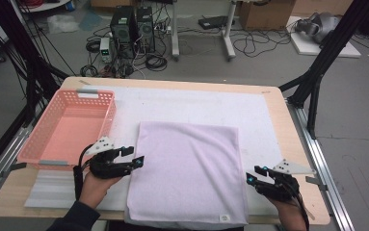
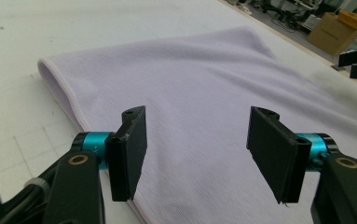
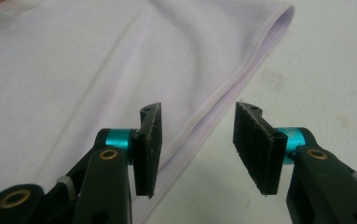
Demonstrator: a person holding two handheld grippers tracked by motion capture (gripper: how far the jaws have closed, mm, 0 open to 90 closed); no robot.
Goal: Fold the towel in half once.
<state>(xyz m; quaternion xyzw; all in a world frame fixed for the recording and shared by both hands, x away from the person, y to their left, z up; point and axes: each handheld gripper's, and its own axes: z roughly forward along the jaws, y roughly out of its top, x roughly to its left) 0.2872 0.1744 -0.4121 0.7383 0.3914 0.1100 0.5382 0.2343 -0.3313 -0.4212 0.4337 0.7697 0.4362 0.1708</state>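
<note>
A folded lilac towel (image 1: 188, 173) is laid flat near the desk's front edge. The left gripper (image 1: 133, 157) is held spread at its left edge, the right gripper (image 1: 252, 174) spread at its right edge, nothing pinched.

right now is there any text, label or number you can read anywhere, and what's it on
None can be read.
Towel: a small white tag at its near edge, marking too small to read.
Cardboard box on the floor: no legible print.
Computer towers: too far and blurred.
Pink basket: no lettering visible.
</note>
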